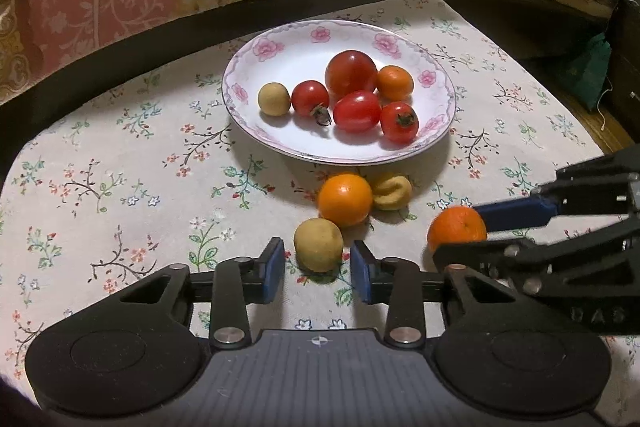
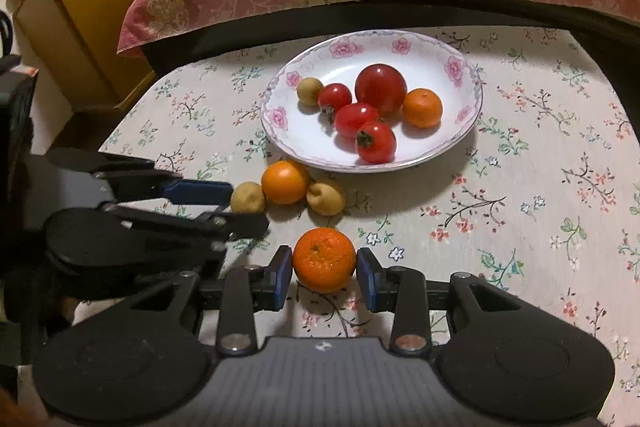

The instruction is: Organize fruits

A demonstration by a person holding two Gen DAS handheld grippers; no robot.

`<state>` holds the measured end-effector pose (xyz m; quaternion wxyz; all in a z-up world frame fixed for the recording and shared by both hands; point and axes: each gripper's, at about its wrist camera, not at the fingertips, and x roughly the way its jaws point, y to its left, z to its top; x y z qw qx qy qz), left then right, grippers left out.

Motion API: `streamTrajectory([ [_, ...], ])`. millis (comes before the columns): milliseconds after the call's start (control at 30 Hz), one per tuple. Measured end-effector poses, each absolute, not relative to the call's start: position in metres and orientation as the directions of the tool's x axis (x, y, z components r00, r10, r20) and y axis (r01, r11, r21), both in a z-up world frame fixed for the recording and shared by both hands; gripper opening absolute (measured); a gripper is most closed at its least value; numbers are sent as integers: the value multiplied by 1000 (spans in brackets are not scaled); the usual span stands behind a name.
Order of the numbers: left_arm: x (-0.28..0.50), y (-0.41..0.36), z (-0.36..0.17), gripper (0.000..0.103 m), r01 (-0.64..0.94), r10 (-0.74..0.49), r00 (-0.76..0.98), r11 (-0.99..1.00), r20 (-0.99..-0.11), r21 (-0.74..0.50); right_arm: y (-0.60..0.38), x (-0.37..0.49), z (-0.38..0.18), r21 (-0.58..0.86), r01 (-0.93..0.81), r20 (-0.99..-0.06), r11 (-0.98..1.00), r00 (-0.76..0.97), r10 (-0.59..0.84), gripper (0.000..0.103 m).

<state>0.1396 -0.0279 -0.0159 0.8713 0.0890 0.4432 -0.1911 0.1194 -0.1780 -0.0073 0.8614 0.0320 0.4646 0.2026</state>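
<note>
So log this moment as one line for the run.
left tongs: around tan fruit, not gripping | right tongs: closed on orange | plate: six fruits

A white plate (image 1: 280,45) with a pink flower rim is seen on the flowered cloth of the tabletop (image 1: 120,163). On it lie four red tomatoes (image 1: 351,74), a small orange (image 1: 394,82) and a yellow fruit (image 1: 274,99). Just before the plate, a larger orange (image 1: 345,199) is touched by a wrinkled yellow fruit (image 1: 392,191). A pale yellow fruit (image 1: 318,244) is framed between the blue pads of the left hand-held gripper (image 1: 318,263), small gaps being visible on both sides. At the right, another orange (image 1: 457,229) is held by the right hand-held gripper (image 1: 480,231).
</note>
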Motion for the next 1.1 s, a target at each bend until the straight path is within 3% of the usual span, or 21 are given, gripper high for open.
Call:
streamTrajectory([
  [233, 137, -34, -17, 33, 419, -247, 544, 908, -802, 5, -179, 120, -11, 247, -308, -800, 919, 470, 372, 29],
  [800, 62, -18, -9, 34, 442, -226, 491, 897, -841, 17, -164, 82, -8, 140, -406, -820, 903, 464, 336, 29],
  [1000, 60, -13, -14, 39, 439, -228, 506, 898, -832, 21, -162, 76, -13, 119, -392, -825, 912, 472, 310, 29],
  [1100, 58, -14, -14, 41, 451, -229, 508, 892, -830, 30, -159, 77, -13, 100, -382, -836, 919, 468, 286, 38],
])
